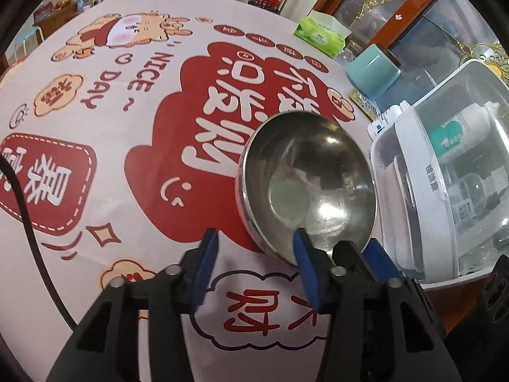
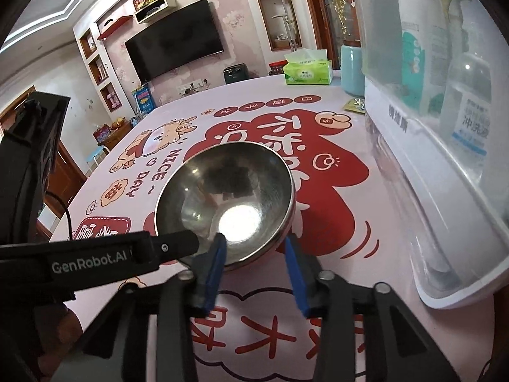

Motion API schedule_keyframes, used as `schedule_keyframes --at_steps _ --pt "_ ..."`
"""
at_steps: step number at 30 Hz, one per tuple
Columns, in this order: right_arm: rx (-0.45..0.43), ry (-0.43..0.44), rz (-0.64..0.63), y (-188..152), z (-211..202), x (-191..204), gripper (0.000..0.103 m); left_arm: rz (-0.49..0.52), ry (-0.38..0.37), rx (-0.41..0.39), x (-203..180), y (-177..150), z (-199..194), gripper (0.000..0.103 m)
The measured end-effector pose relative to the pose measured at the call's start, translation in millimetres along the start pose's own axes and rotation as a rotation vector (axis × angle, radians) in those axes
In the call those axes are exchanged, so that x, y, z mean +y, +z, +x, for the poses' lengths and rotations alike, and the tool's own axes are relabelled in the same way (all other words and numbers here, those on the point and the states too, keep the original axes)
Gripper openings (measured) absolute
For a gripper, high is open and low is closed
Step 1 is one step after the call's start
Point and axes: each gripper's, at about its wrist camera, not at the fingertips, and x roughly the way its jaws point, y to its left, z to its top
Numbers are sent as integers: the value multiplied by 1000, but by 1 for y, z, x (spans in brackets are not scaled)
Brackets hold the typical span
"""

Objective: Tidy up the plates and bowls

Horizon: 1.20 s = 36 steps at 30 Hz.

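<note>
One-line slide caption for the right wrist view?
Right tool open around the near rim of a steel bowl.

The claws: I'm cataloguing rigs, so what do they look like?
Both claws, left and right, share one build: black angular plastic arms, silver round bolts at the joints, flat blue pads on the fingers. One body reads "GenRobot.AI" in white. A black cable trails by the left.
</note>
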Motion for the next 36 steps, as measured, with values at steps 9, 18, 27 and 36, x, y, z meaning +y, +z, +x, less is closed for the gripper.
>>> schedule_keyframes --at_steps 9,18,27,36 --pt "7 -12 14 -1 -1 -6 18 4 -14 63 -3 -4 11 25" --pt "27 0 31 -4 -3 -11 13 -27 -29 91 1 -12 11 20" --pt "30 14 19 -7 -22 -8 12 -49 -42 120 4 -26 -3 20" --pt "28 24 21 -15 -50 -2 12 -37 -41 125 0 -45 -32 20"
